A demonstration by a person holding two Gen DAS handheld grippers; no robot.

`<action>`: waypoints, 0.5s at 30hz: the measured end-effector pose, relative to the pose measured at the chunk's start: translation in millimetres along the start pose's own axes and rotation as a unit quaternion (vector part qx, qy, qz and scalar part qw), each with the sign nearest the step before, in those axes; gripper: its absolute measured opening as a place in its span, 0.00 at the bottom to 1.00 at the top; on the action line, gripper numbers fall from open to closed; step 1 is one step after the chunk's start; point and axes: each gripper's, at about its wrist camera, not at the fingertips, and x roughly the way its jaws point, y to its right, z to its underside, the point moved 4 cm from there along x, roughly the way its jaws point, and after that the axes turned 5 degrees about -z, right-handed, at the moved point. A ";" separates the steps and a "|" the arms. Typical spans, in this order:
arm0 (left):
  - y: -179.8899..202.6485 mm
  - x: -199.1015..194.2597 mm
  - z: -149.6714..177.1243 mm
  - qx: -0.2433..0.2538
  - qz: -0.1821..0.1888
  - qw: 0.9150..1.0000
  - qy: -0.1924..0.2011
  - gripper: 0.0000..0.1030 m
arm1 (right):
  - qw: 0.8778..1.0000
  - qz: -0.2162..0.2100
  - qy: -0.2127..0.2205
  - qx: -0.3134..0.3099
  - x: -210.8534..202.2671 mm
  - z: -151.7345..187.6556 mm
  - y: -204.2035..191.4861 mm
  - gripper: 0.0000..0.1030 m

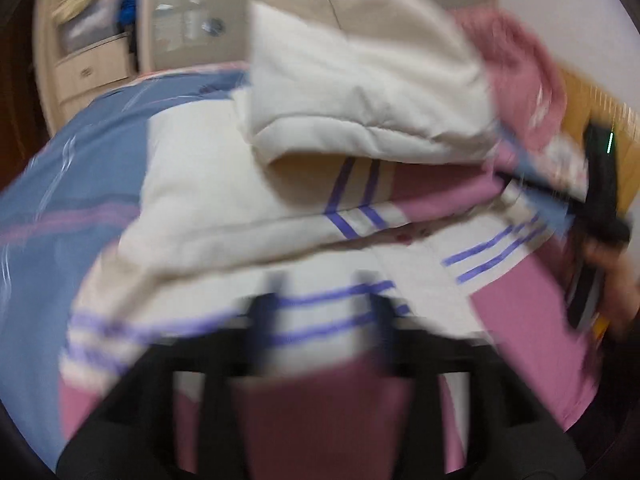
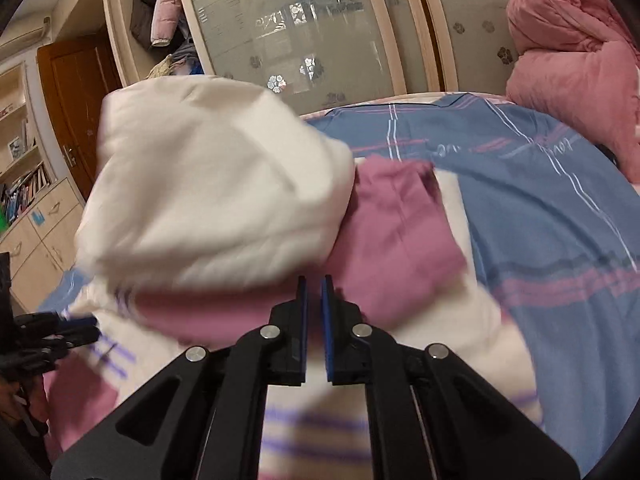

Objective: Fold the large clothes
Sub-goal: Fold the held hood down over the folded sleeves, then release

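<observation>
Cream-and-pink padded jacket with purple double stripes lies heaped on the blue bedsheet with pink and white lines, and its puffy cream part is bunched up over the pink panels.

At the far left of the right wrist view stand a brown wooden door and pale shelves with books, with the black left gripper low beside them, its tips at the jacket's striped edge. Whether it has hold of that cloth cannot be told from there. In its own blurred view the left gripper shows two dark fingers spread apart over the striped cream cloth, with fabric between them; the smear hides any contact.

Further right, the frosted sliding wardrobe door with flower patterns stands behind the bed. Below it the right gripper has its blue-padded fingers drawn almost together, a narrow gap between them, above the pink fabric; nothing seems caught in that gap.

At the far right a rolled pink quilt rests at the bed's end.
</observation>
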 end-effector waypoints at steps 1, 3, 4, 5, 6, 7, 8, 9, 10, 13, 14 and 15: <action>-3.6 -4.9 1.3 -0.013 -0.005 1.000 0.015 0.97 | 1.000 0.008 0.002 0.016 -11.3 7.3 2.7 0.37; 4.0 -30.3 2.4 -0.008 -0.009 0.998 0.054 0.97 | 0.998 0.008 0.018 0.055 -33.9 15.2 5.3 0.66; 12.3 -39.7 -2.7 0.012 0.001 0.997 0.071 0.97 | 0.997 0.005 0.025 0.066 -45.4 14.6 2.5 0.66; 20.5 -53.6 -8.2 0.036 0.004 0.994 0.102 0.98 | 0.997 0.007 0.034 0.064 -54.5 8.7 -2.9 0.66; 26.9 -62.9 -11.5 0.046 -0.003 0.991 0.126 0.98 | 0.997 0.011 0.045 0.057 -61.4 -1.4 -10.5 0.66; 28.0 -71.2 -18.4 0.050 -0.011 0.988 0.149 0.98 | 0.997 0.013 0.056 0.050 -67.8 -14.1 -19.6 0.66; 29.3 -78.3 -24.6 0.044 -0.014 0.985 0.164 0.98 | 0.997 0.015 0.069 0.038 -71.8 -38.2 -35.5 0.67; 28.0 -82.7 -33.1 0.022 -0.012 0.984 0.176 0.98 | 0.996 0.019 0.078 0.034 -72.1 -58.6 -44.4 0.76; 24.8 -84.0 -40.8 -0.005 -0.010 0.983 0.183 0.98 | 0.995 0.025 0.088 0.036 -70.1 -80.5 -54.4 0.81; 10.5 -75.1 -53.5 -0.076 -0.032 0.980 0.183 0.98 | 0.994 0.010 0.106 0.036 -45.8 -163.3 -94.6 0.93; 7.4 -70.7 -51.9 -0.093 -0.035 0.978 0.183 0.98 | 0.995 0.001 0.093 0.025 -23.2 -194.3 -112.1 0.94; 2.4 -63.3 -45.1 -0.107 -0.038 0.977 0.182 0.98 | 0.996 -0.001 0.084 0.022 -8.7 -210.9 -120.6 0.94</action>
